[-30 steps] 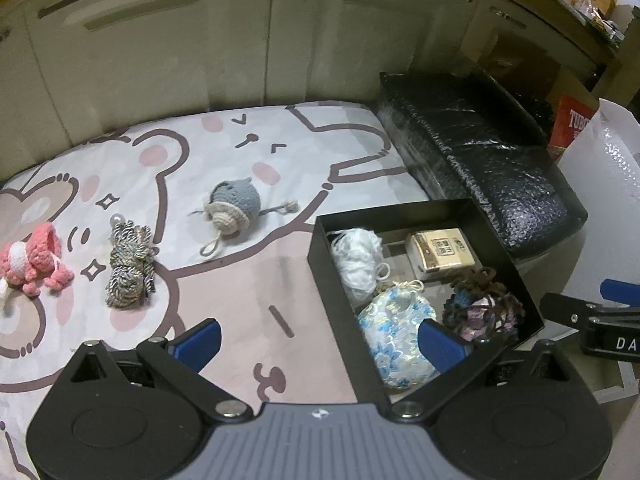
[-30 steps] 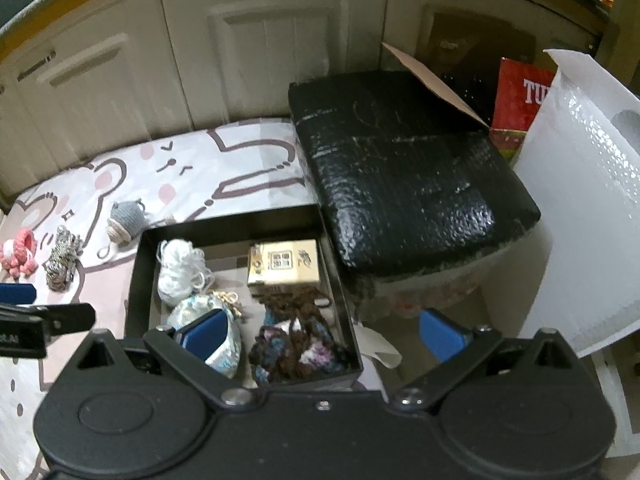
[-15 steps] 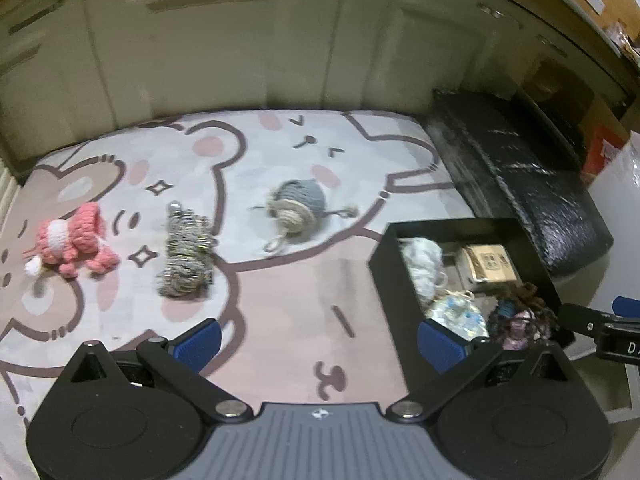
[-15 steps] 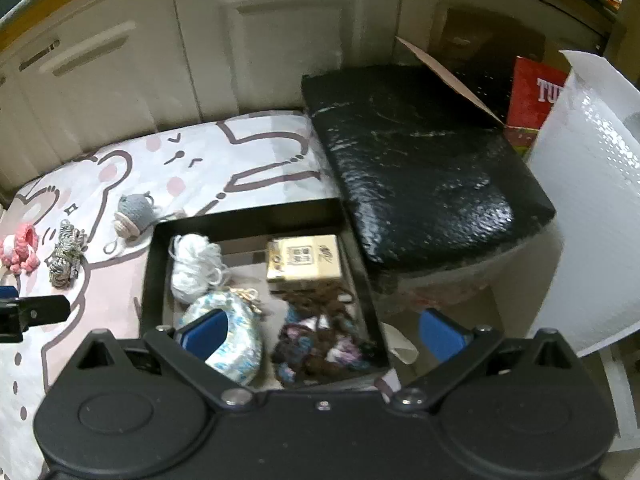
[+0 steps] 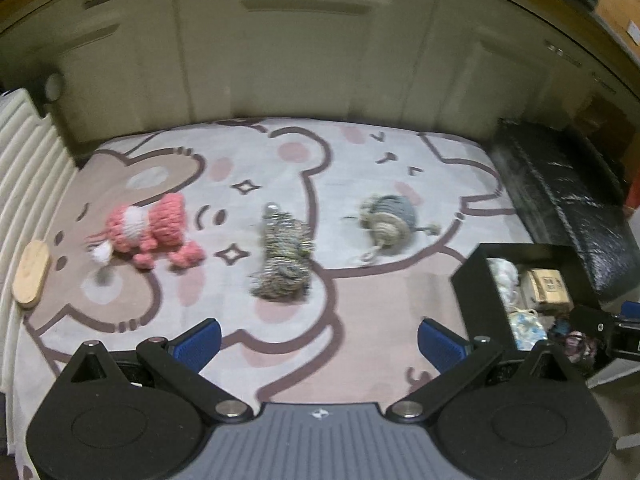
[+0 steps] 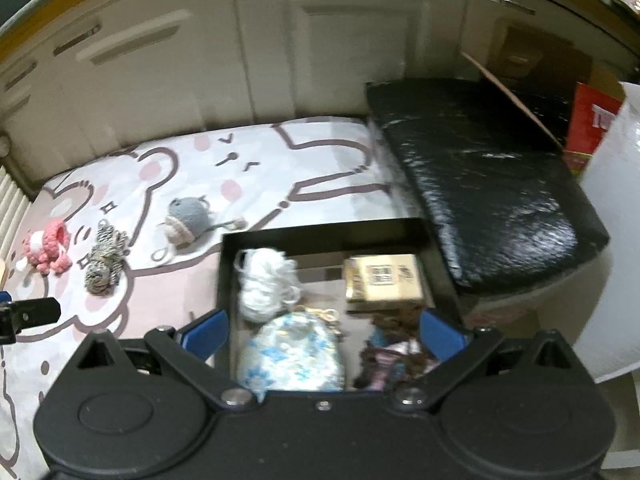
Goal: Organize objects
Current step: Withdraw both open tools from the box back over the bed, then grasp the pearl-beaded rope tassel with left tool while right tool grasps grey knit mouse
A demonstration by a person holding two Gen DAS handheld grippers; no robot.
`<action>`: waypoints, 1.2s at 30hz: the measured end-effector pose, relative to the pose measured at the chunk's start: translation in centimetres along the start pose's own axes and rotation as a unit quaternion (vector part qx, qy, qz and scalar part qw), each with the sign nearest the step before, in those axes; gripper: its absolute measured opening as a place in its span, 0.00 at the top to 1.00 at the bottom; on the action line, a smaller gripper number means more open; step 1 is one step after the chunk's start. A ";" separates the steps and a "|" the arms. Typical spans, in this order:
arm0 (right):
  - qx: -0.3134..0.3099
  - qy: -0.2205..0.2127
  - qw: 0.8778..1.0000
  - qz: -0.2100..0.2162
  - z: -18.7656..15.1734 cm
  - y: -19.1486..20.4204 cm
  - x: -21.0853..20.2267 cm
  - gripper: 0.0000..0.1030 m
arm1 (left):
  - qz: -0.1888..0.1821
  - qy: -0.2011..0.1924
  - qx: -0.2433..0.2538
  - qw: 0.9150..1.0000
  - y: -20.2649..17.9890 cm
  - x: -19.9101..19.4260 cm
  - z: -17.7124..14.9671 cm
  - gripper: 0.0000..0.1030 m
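Three knitted items lie on the bear-print mat (image 5: 320, 168): a pink crochet toy (image 5: 150, 232), a brown-and-white yarn bundle (image 5: 282, 258) and a grey crochet toy (image 5: 386, 218). A black box (image 6: 320, 230) at the mat's right holds a white yarn ball (image 6: 264, 282), a tan carton (image 6: 382, 284), a blue floral pouch (image 6: 294, 350) and a dark knitted piece (image 6: 394, 354). My left gripper (image 5: 320, 344) hovers open above the mat, short of the yarn bundle, holding nothing. My right gripper (image 6: 322, 334) hangs open over the box's near side, empty.
Cream cabinet doors (image 5: 304, 48) close off the back. A black wrapped block (image 6: 492, 184) lies right of the box, with a red carton (image 6: 590, 124) and white bubble wrap (image 6: 616, 240) beyond. A wooden oval (image 5: 31, 272) and a white radiator (image 5: 24, 168) line the mat's left edge.
My left gripper has swung left, away from the box, so the three toys now sit in front of it. The right gripper has shifted left over the box. Both stayed open.
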State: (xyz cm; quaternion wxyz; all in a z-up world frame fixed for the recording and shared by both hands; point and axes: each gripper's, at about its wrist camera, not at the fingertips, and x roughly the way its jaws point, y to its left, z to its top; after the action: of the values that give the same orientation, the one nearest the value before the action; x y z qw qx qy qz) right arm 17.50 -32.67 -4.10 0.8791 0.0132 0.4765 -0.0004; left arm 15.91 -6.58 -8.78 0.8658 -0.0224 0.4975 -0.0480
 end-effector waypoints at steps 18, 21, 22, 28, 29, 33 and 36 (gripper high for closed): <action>-0.025 -0.018 0.999 0.034 1.7 6.2 0.6 0.00 | 0.048 -0.023 -0.048 0.997 7.3 -0.6 0.0 0.00; -0.021 -0.027 0.999 0.037 2.1 6.7 0.7 0.00 | 0.061 -0.030 -0.041 0.997 7.7 -0.6 0.1 0.00; -0.021 -0.031 0.999 0.037 2.2 6.9 0.7 0.00 | 0.065 -0.033 -0.039 0.997 7.8 -0.5 0.2 0.00; -0.014 -0.059 0.998 0.017 3.3 7.7 1.2 0.00 | 0.084 -0.049 -0.023 0.995 7.7 -0.4 0.6 0.00; -0.010 -0.066 0.998 0.013 3.6 7.7 1.3 0.00 | 0.083 -0.052 -0.023 0.995 7.7 -0.4 0.7 0.00; 0.000 -0.066 0.997 0.025 5.1 8.1 2.1 0.00 | 0.062 -0.060 -0.021 0.996 7.4 -0.2 0.9 0.00; -0.004 -0.059 0.998 0.030 6.3 8.6 3.0 0.00 | 0.056 -0.064 -0.008 0.996 6.8 0.3 1.3 0.00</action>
State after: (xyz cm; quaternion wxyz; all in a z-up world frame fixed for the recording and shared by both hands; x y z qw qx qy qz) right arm 24.51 -24.15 -3.02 0.9053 0.0240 0.4231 0.0276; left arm 17.59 0.11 -8.98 0.8969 -0.0048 0.4421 0.0059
